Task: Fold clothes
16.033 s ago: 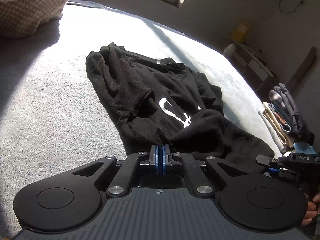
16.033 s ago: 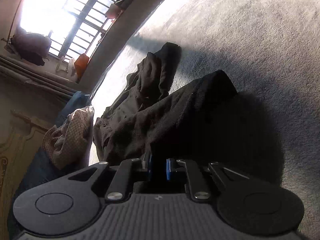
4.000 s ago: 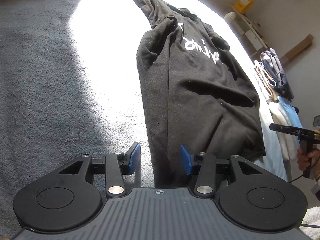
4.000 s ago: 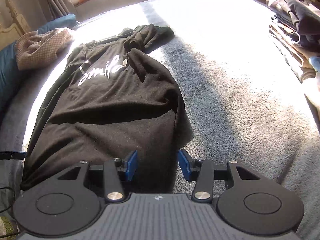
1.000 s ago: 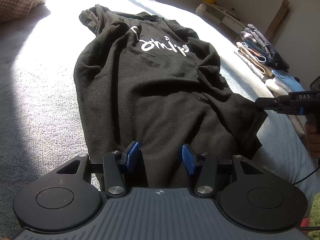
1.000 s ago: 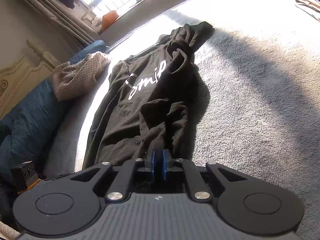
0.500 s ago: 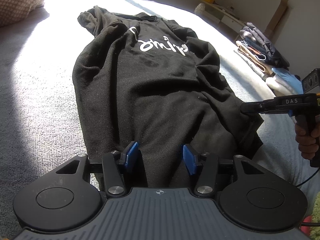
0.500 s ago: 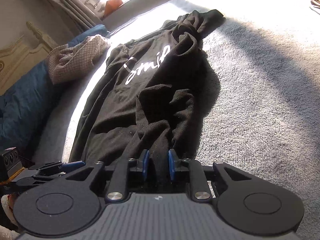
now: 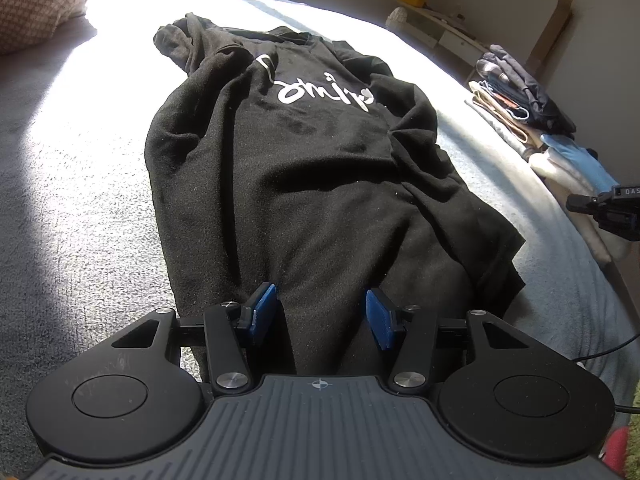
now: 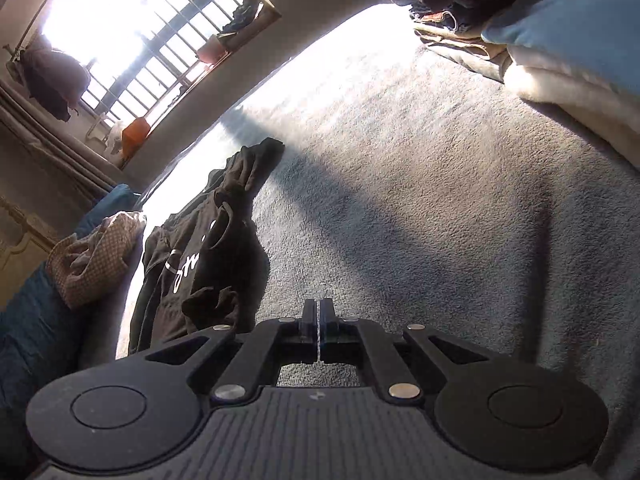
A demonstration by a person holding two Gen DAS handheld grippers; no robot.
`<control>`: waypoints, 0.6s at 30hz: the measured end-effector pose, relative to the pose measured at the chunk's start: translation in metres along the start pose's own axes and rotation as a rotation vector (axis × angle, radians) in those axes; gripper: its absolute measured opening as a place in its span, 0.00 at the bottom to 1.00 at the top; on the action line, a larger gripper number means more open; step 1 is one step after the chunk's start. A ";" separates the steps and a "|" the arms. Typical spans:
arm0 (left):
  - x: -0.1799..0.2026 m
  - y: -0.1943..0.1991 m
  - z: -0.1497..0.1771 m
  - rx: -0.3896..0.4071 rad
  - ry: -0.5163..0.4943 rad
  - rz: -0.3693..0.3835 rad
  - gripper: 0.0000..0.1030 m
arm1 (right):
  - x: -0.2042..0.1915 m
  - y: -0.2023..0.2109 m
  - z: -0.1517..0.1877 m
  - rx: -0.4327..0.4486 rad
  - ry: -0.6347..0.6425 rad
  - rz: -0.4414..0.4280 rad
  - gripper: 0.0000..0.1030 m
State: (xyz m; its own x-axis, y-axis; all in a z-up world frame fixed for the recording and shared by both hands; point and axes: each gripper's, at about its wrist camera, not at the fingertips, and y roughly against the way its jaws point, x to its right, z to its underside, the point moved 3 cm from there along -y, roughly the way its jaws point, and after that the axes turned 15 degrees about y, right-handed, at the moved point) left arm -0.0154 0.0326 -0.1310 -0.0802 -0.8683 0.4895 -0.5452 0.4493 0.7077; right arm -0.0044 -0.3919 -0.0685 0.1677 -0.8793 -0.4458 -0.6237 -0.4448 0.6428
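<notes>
- Left gripper (image 9: pixel 320 316): jaws stand apart, blue pads (image 9: pixel 262 312) on either side of the near hem of the black T-shirt (image 9: pixel 304 184). The pads do not press the fabric; nothing is grasped.
- Right gripper (image 10: pixel 319 316): jaws are clenched together with nothing between them. It hangs over the bare grey blanket (image 10: pixel 420 208), off the right side of the shirt. In the left wrist view it shows at the right edge of the frame.
- Black T-shirt: lies lengthwise on the blanket, hem near, collar far, white script lettering (image 9: pixel 320 92) face up. Both long sides are bunched inward.
- Stack of folded clothes (image 9: pixel 520 96): sits on the right of the blanket, well apart from the shirt.
- Patterned cloth (image 9: pixel 40 4): lies at the far left.
- Barred window (image 10: pixel 132 40): stands beyond the far end of the blanket.
</notes>
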 end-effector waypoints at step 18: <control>-0.002 0.001 0.001 0.000 -0.001 0.005 0.49 | -0.049 -0.018 -0.007 0.027 0.088 -0.019 0.03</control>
State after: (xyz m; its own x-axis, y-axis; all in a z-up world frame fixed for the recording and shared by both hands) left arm -0.0166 0.0342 -0.1320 -0.0841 -0.8661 0.4927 -0.5449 0.4540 0.7050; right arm 0.0038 -0.3422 -0.0536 0.2455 -0.8827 -0.4008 -0.6400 -0.4581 0.6169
